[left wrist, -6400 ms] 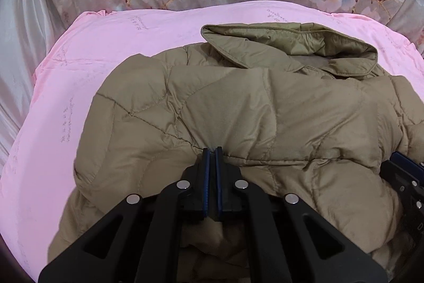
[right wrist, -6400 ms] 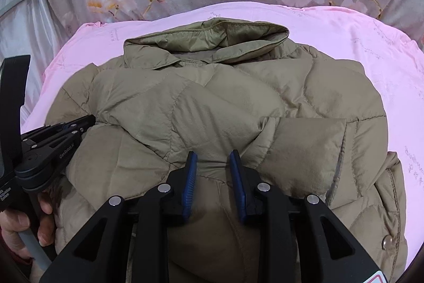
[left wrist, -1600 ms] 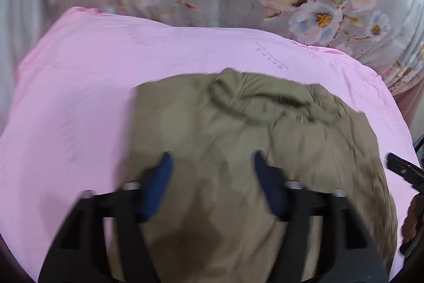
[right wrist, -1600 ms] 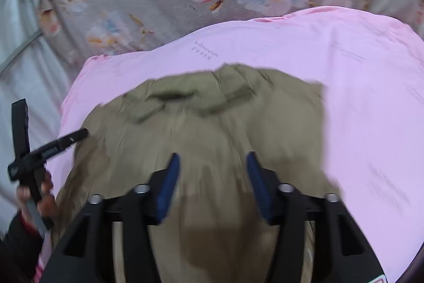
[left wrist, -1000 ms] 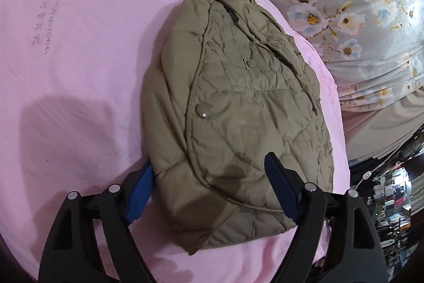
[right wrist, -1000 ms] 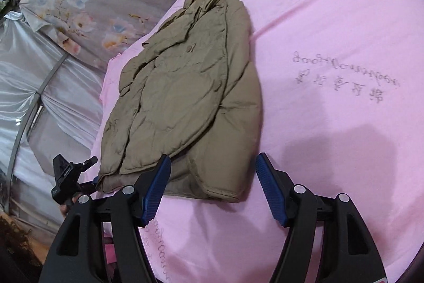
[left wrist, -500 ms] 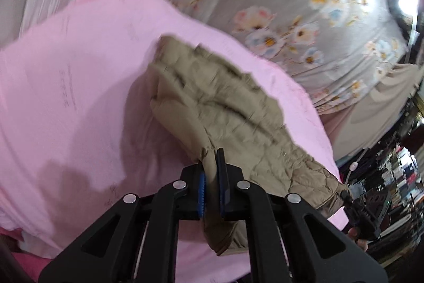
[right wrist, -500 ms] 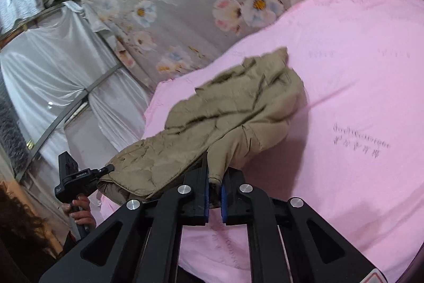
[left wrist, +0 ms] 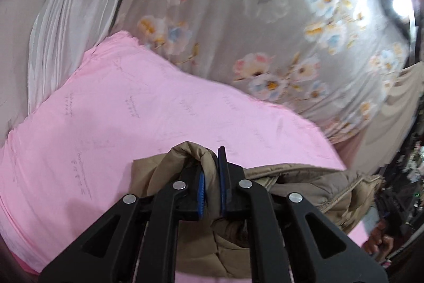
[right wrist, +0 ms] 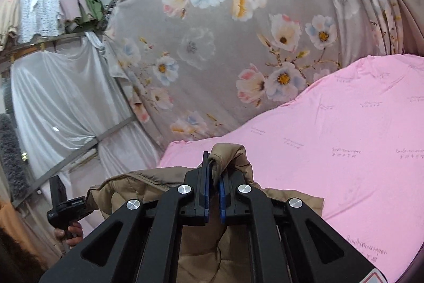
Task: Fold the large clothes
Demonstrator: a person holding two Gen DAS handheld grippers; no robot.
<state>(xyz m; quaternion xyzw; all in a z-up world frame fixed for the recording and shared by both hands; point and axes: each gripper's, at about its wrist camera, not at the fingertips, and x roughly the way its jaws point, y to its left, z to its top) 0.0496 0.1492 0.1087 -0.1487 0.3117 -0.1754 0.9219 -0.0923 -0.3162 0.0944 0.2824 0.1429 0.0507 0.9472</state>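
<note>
Presently both hand-held tools are clamped on the khaki quilted jacket. The left gripper has its blue pads pinched on a bunched fold of padded fabric, and the right gripper is likewise closed on a gathered edge of the same garment. The jacket hangs between the two tools, sagging below them at the near edge of the pink bed sheet; how much of it touches the sheet cannot be told from either view.

Risks noted. Each hold takes only a thick roll of slippery quilted shell, so in my judgement the fabric could creep out of the pads under the garment's own weight. If one side slips, the jacket would swing and drop in a heap, undoing any fold. The grip points appear bunched rather than flat, which may leave the hem uneven when laid down. The person's hand holding the left tool sits off the left edge of the bed, so the garment could slide off that side. Behind stands a floral curtain, well apart.

Writing: the sheet carries repeated small printed lines of script, too faint to read. The far tool's body bears a pale label, also illegible. A red-bordered sticker shows at the right tool's corner; its content is cut off.
</note>
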